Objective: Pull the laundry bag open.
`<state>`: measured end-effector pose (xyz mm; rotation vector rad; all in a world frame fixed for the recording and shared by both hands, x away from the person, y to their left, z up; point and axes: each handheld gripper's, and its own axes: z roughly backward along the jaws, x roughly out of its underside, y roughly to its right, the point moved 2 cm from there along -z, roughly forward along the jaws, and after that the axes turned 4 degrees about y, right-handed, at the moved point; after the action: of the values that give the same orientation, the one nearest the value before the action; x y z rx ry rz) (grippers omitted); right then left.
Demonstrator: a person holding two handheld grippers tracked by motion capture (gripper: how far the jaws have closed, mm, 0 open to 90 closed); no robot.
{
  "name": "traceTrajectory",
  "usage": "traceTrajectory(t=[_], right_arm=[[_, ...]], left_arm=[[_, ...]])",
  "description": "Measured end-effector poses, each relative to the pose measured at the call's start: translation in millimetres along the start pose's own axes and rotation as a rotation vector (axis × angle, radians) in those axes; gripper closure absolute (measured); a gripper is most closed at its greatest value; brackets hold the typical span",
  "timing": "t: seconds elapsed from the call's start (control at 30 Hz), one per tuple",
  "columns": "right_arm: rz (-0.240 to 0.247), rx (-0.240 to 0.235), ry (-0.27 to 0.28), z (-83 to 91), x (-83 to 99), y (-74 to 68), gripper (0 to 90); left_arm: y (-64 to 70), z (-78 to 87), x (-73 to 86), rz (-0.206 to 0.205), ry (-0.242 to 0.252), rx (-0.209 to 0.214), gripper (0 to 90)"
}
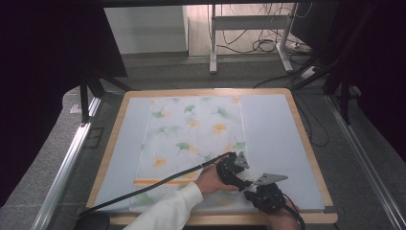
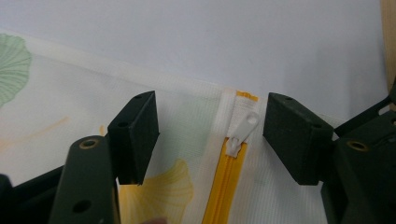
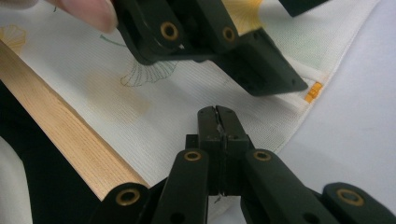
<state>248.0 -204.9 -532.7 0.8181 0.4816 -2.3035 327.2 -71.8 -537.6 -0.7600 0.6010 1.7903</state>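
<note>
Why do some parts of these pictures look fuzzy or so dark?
High view: black at both sides, soft overall. Left gripper view: open left gripper near and blurred, white zipper pull sharper. Right gripper view: right gripper fairly sharp, white leaf-print mesh bag softer.

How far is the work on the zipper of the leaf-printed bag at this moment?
Done: the right hand-held gripper looks shut on the white leaf-printed mesh bag near its corner, pinning it. In hand: the left hand-held gripper is open, jaws either side of the white zipper pull, not yet gripping. Left: closing on the pull and sliding it along the orange zipper.
</note>
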Motion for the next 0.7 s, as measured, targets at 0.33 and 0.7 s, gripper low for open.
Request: traceTrajectory(t=[0.33,0.7], right_arm=[[0.001,-0.001,-0.001,0.1,0.0,0.1,89.0],[0.002,-0.002,0.0,-0.4,-0.4,0.7,89.0]], left_arm=[[-1.6,0.0,3.3,0.019,0.006,0.046,52.9],[-5.1,2.7,6.1,0.059,0.02,0.074,74.3]])
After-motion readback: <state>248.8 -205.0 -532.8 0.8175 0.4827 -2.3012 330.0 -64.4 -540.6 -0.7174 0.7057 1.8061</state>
